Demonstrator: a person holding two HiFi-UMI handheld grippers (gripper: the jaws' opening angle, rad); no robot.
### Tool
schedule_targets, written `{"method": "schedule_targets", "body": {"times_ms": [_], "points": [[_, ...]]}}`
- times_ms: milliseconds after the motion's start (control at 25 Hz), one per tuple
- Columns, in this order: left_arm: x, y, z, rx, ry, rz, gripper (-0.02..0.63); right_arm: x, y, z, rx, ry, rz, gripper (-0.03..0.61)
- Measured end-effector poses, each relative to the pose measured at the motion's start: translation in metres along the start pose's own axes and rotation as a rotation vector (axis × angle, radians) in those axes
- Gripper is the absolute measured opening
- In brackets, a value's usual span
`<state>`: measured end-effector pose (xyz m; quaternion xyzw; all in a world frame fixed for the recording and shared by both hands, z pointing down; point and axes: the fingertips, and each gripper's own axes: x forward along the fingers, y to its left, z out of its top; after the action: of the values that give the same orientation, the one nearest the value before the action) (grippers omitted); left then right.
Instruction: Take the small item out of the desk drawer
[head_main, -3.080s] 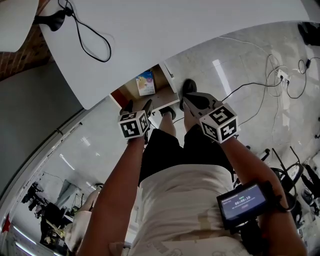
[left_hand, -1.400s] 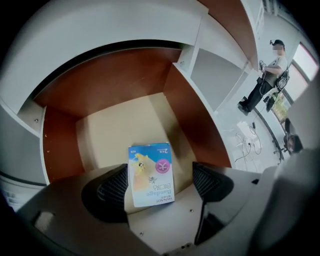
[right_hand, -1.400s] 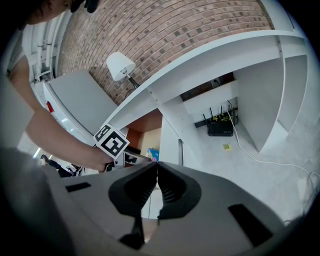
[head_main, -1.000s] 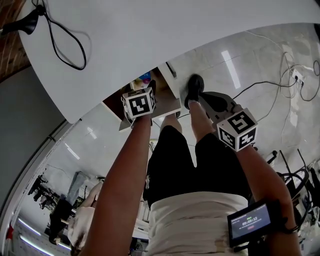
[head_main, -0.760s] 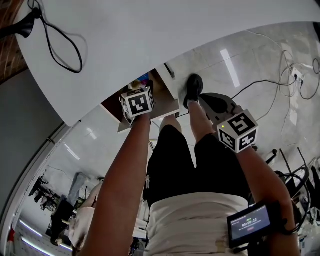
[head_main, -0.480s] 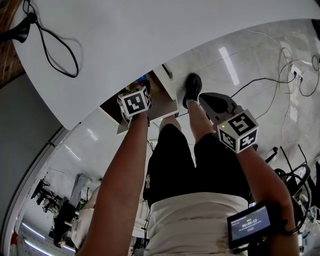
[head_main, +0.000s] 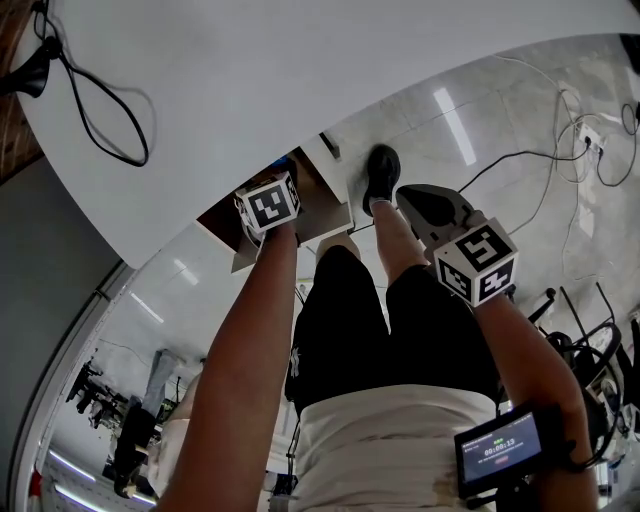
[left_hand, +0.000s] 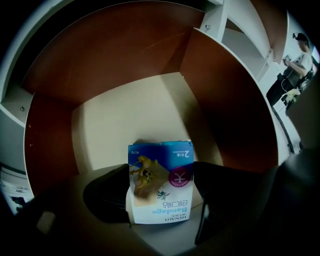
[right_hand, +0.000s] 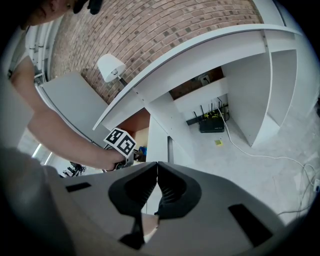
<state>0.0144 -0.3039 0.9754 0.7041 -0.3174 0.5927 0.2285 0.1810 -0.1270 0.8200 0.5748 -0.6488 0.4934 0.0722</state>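
Note:
A blue and white bandage pack (left_hand: 160, 185) lies on the pale floor of the open desk drawer (left_hand: 125, 60). In the left gripper view my left gripper (left_hand: 160, 187) is shut on it, one dark jaw pressed to each side edge. In the head view the left gripper's marker cube (head_main: 268, 205) sits at the mouth of the drawer (head_main: 335, 185), and its jaws and the pack are hidden there. My right gripper (head_main: 402, 192) hangs over the person's legs to the right of the drawer. It (right_hand: 157, 165) is shut with nothing held.
The white desk top (head_main: 300, 70) overhangs the drawer, with a black cable (head_main: 90, 100) at its left end. Below are the person's legs and a black shoe (head_main: 380, 165). Cables (head_main: 560, 130) trail over the tiled floor at the right. A router (right_hand: 212, 122) sits under the desk.
My left gripper has gone forward into the open drawer and now covers the pack in the head view. The right gripper has stayed shut and nearly still.

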Motion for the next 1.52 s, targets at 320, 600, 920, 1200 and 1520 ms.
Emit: {"method": "schedule_targets", "body": {"times_ms": [320,600,920,1200,1520], "points": [[-0.003,0.002,-0.001,0.016,-0.003,-0.008,0.382,0.002,0.000,0.004,-0.003,0.001,0.003,0.006],[-0.011,-0.003,0.003,0.026,-0.026,-0.029,0.377,0.006,0.008,0.009,-0.013,0.002,0.023,0.006],[-0.022,-0.009,0.002,0.069,-0.057,-0.045,0.377,0.010,0.018,0.009,-0.034,0.006,0.038,0.006],[-0.035,-0.008,0.006,0.069,-0.090,-0.059,0.377,0.012,0.027,0.010,-0.048,0.009,0.046,0.006],[-0.054,-0.013,0.005,0.090,-0.122,-0.078,0.377,0.010,0.043,0.011,-0.062,0.004,0.060,0.006]]}}
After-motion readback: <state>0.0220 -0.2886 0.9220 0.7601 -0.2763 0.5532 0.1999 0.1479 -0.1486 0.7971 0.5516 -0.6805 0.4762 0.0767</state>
